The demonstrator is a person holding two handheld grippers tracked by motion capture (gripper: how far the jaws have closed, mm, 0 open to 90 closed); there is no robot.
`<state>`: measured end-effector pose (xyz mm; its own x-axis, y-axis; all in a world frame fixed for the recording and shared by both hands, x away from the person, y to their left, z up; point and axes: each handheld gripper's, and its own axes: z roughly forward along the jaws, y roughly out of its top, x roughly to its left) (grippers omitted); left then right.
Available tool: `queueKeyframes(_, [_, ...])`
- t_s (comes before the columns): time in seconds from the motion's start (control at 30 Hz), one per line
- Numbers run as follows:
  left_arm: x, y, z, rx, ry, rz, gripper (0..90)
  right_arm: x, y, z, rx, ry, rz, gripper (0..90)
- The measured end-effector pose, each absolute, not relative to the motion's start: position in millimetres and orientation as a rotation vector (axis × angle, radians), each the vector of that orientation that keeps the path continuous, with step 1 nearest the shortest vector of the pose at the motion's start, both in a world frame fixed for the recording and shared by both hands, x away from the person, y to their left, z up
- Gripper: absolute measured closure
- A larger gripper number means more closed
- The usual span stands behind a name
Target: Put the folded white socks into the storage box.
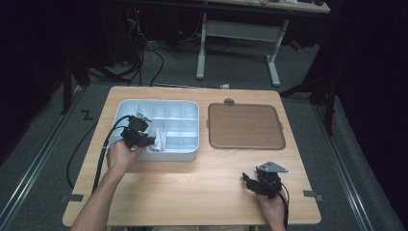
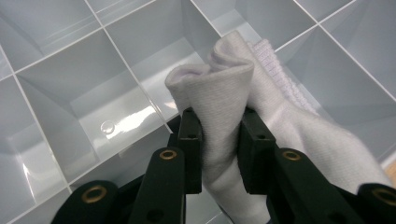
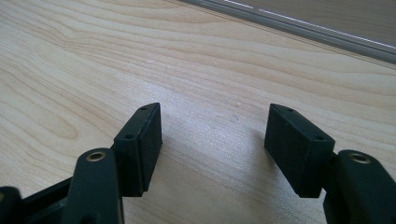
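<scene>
White knitted cloth (image 2: pixel 224 116), bunched and folded, sits pinched between the jaws of the left hand-held gripper (image 2: pixel 219 149), which is clenched on it over the pale grey divided tray (image 1: pixel 190 108); in the high view that left hand-held gripper covers most of the cloth, and which compartment lies beneath is hard to make out. The cloth's lower end runs off the frame at about 5 o'clock in the left gripper view. At 3 o'clock from the tray lies a brown lid (image 1: pixel 245 126). The right hand-held gripper (image 3: pixel 212 144) rests released, jaws spread over bare wooden bench (image 1: pixel 192 187), near the bench's 5 o'clock corner.
</scene>
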<state>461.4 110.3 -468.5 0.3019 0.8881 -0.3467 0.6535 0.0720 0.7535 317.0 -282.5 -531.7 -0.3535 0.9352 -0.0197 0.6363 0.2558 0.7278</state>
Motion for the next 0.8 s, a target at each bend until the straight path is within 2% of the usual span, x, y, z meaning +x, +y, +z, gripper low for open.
queueKeyframes(0.8, [459.2, 110.8, -479.8, 1.645, 1.453, 0.249, 75.6, 317.0, -282.4, -531.6, 1.427, 2.08, 0.882, 37.0])
